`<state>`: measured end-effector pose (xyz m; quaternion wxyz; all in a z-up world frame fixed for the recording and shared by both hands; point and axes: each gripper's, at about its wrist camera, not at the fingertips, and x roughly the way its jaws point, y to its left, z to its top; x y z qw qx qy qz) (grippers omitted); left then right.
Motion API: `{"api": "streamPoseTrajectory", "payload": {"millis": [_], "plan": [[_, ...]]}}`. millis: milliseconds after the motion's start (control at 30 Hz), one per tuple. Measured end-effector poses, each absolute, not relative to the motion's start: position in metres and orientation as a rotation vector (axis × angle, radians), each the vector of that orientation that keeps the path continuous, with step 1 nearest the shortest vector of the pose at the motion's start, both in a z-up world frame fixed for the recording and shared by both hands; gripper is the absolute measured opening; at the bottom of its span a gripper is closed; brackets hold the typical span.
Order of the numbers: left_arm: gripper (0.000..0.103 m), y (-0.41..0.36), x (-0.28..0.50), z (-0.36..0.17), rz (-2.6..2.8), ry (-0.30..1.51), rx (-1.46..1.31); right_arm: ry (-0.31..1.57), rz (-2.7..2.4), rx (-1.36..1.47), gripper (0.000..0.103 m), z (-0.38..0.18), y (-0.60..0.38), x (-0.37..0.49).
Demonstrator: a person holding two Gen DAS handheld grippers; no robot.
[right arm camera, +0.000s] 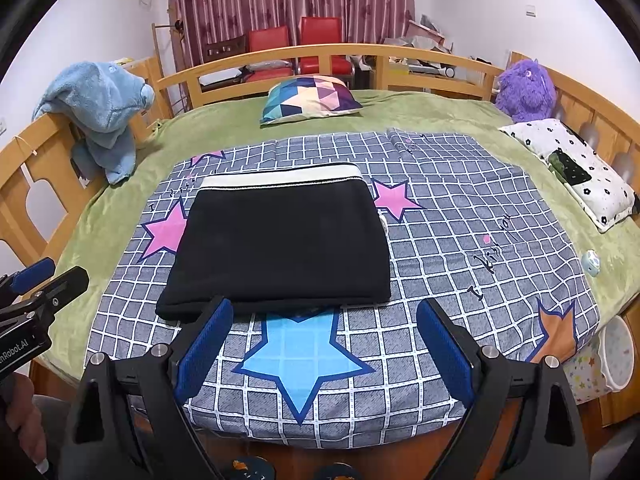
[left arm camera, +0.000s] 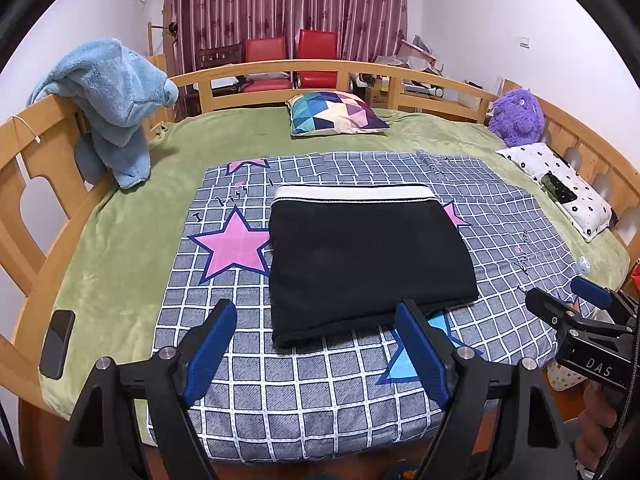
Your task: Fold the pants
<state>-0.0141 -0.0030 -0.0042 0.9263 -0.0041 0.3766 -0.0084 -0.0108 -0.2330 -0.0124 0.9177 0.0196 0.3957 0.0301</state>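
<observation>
Black pants point(left arm camera: 360, 256) lying folded into compact rectangle on checked sheet point(left arm camera: 320, 380), white waistband at far edge. Left gripper point(left arm camera: 320, 344) and right gripper point(right arm camera: 326, 344) hovering at near edge, both gaping wide, gripping nothing. Folding appearing finished; next likely withdrawing or final tidying.

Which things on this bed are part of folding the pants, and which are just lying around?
Part of the job:
black pants, folded
checked sheet beneath them
left tongs, open
right tongs, open

Lying about:
phone
patterned cushion
blue towel
purple plush toy
floral pillow
</observation>
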Motion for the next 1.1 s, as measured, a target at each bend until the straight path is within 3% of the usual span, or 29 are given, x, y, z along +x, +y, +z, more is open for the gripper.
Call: {"api": "streamPoseTrajectory", "payload": {"millis": [267, 1100], "plan": [[0.087, -0.0018, -0.0127, -0.0054, -0.002, 0.775, -0.004, 0.817, 0.066, 0.035, 0.092, -0.0136, -0.2338, -0.0096], [0.088, -0.002, -0.0143, -0.0059, -0.005, 0.778, -0.004, 0.819, 0.063, 0.035, 0.092, -0.0139, -0.234, -0.0101]]}}
